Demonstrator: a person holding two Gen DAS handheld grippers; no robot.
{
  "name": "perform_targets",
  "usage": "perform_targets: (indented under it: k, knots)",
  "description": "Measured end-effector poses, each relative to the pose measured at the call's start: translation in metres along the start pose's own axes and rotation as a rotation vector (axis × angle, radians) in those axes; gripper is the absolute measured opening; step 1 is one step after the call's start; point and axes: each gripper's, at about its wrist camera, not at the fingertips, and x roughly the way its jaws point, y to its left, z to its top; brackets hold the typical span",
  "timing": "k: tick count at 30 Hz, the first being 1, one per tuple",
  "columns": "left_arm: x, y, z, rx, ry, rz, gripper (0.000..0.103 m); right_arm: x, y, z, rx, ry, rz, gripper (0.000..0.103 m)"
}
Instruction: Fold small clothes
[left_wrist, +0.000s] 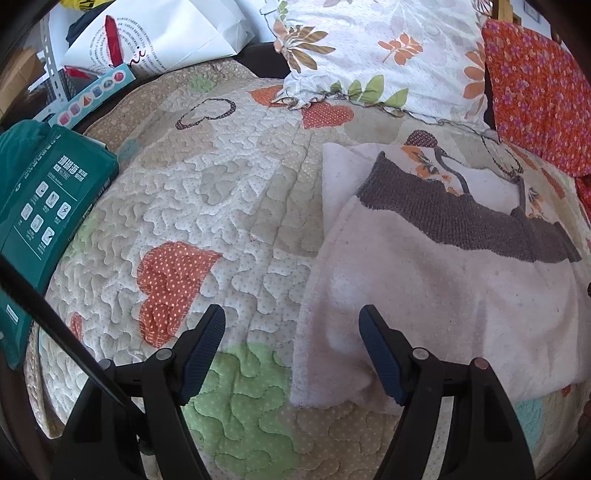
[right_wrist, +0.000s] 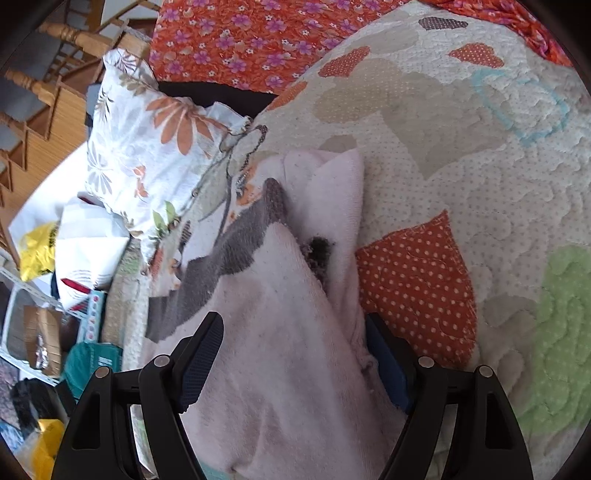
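Observation:
A small pale pink fleece garment (left_wrist: 436, 288) with a grey knitted band (left_wrist: 461, 221) lies partly folded on the quilted bed cover. My left gripper (left_wrist: 291, 350) is open and empty, its right finger over the garment's left edge. In the right wrist view the same garment (right_wrist: 288, 332) fills the space between the fingers of my right gripper (right_wrist: 295, 354), which is open; its right finger (right_wrist: 388, 369) touches a folded pink edge. A dark fuzzy patch (right_wrist: 319, 249) shows inside a fold.
The patchwork quilt (left_wrist: 207, 206) has orange and green hearts. A green package (left_wrist: 48, 199) lies at the left edge. A floral pillow (left_wrist: 369, 48) and an orange flowered cushion (left_wrist: 535, 92) lie at the back. White paper bags (left_wrist: 155, 37) sit at the back left.

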Motion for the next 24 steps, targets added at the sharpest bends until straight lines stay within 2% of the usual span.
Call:
perform_targets:
  k: [4,6,7,8,9,10,14,17,21,24]
  knots:
    - [-0.005,0.007,0.004,-0.035,-0.014,-0.023,0.074,0.001,0.001,0.0,-0.017,-0.003,0.007,0.083]
    - [-0.008,0.01,0.007,-0.05,-0.02,-0.03,0.074,0.004,0.01,-0.002,-0.082,0.001,-0.042,0.081]
    - [-0.009,0.012,0.009,-0.061,-0.023,-0.037,0.074,0.005,0.014,-0.003,-0.112,0.004,-0.07,0.068]
    - [-0.011,0.014,0.01,-0.073,-0.023,-0.048,0.074,0.008,0.024,-0.004,-0.174,0.011,-0.127,0.06]
    - [-0.012,0.016,0.012,-0.082,-0.023,-0.059,0.074,0.011,0.028,-0.004,-0.203,0.027,-0.141,0.035]
    - [-0.014,0.019,0.014,-0.095,-0.025,-0.072,0.074,0.013,0.032,-0.003,-0.219,0.045,-0.136,0.028]
    - [-0.024,0.032,0.019,-0.141,-0.047,-0.102,0.074,-0.001,0.057,0.009,-0.226,0.02,-0.127,0.025]
    - [-0.032,0.05,0.023,-0.195,-0.065,-0.119,0.074,-0.007,0.092,0.02,-0.211,0.002,-0.079,0.025]
    - [-0.043,0.088,0.024,-0.311,-0.096,-0.082,0.074,0.016,0.176,0.016,-0.372,0.02,-0.109,0.024]
    - [-0.047,0.117,0.025,-0.391,-0.107,-0.075,0.074,0.05,0.233,-0.006,-0.474,0.065,-0.11,0.024]
